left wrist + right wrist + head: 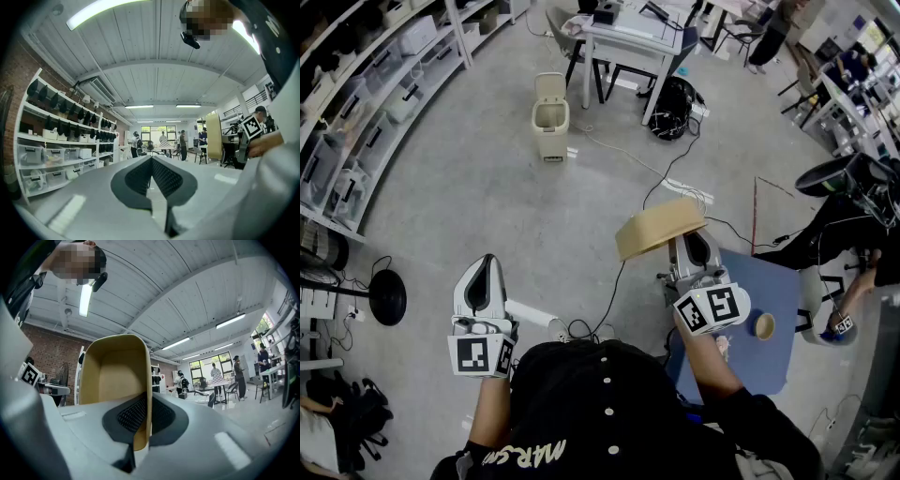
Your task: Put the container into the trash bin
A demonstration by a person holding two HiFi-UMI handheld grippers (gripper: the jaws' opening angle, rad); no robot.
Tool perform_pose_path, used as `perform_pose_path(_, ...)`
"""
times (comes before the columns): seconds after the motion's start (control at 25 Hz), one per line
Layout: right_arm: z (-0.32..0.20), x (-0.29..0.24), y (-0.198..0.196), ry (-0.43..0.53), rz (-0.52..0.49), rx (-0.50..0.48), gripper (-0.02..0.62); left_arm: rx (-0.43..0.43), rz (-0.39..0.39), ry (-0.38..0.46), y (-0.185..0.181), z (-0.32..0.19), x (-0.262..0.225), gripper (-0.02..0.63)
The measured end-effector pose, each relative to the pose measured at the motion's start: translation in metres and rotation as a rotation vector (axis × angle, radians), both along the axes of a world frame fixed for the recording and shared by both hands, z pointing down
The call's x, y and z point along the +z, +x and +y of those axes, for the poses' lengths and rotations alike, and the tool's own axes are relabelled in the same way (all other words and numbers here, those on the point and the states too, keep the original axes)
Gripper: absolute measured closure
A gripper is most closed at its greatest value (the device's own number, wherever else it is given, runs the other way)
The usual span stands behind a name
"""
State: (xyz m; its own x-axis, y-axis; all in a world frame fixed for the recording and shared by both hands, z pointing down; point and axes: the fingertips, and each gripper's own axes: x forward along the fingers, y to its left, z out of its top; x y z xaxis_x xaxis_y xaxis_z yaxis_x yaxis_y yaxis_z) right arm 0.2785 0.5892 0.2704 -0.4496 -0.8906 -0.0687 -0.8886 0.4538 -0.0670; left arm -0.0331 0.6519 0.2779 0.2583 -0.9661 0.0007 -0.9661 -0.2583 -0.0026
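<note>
A tan paper container (660,228) hangs tilted on its side in the air in front of me. My right gripper (694,241) is shut on its wall. In the right gripper view the container (114,373) stands upright with its hollow toward the camera, and the right gripper (149,398) pinches its right-hand wall between the pads. The beige trash bin (549,122) stands on the grey floor far ahead with its lid up. My left gripper (483,281) is held level at the lower left, shut and holding nothing; its left gripper view shows the tips (151,157) meeting.
A blue table (773,352) with a small cup (763,325) is beside my right hand. Shelves with boxes (366,94) line the left wall. A white table (630,39), a black bag (674,108) and floor cables (661,178) lie beyond the bin. A black fan base (386,297) sits left.
</note>
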Motion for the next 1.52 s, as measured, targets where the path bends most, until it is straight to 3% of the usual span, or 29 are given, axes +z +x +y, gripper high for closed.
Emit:
perform_pose_path(0.44, -0.004, -0.004, -0.031, 0.008, 0.019, 0.009, 0.574, 0.027, 0.030, 0.013, -0.024, -0.007, -0.004, 0.604)
perform_pose_path(0.64, 0.007, -0.006, -0.048, 0.029, -0.044, 0.035, 0.572, 0.052, 0.035, 0.015, -0.042, -0.003, 0.001, 0.604)
perform_pose_path(1.0, 0.016, 0.011, -0.063, -0.007, -0.069, 0.074, 0.572, 0.083, 0.034, -0.028, -0.059, -0.006, 0.020, 0.604)
perform_pose_path(1.24, -0.001, 0.011, -0.072, 0.007, -0.028, 0.083, 0.572, 0.086, 0.017, -0.015, -0.065, -0.021, 0.019, 0.606)
perform_pose_path(1.52, -0.034, 0.009, -0.077, 0.011, -0.057, 0.066, 0.572, 0.086, 0.017, -0.022, -0.068, -0.051, 0.020, 0.604)
